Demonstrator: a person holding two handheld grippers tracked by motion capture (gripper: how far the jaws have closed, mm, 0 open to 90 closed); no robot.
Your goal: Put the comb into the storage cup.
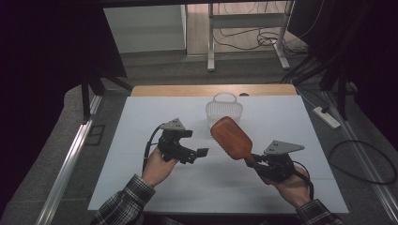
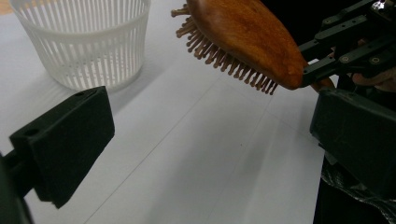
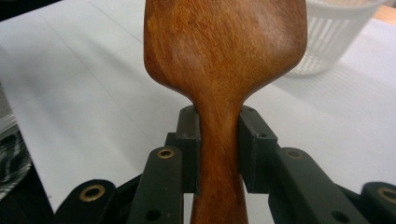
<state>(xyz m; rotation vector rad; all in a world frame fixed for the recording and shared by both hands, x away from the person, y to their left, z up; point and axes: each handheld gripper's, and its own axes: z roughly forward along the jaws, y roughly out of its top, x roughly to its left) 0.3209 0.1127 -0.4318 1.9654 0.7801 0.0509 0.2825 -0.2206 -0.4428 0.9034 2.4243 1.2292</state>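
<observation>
A brown wooden hairbrush (image 1: 231,137) hangs above the white table, bristles facing down and left. My right gripper (image 1: 256,161) is shut on its handle (image 3: 219,154), both jaws pressed against the narrow neck. In the left gripper view the hairbrush (image 2: 243,39) shows its bristles and smooth back, held aloft near the basket. My left gripper (image 1: 199,154) stands open to the left of the brush, with nothing between its pads (image 2: 65,144). A white slatted plastic basket (image 1: 224,112) stands upright just behind the brush head.
The white table top (image 1: 141,154) covers a wooden table whose far edge (image 1: 187,90) shows. A power strip (image 1: 326,117) and cables lie on the floor to the right. A metal desk frame (image 1: 211,47) stands farther back.
</observation>
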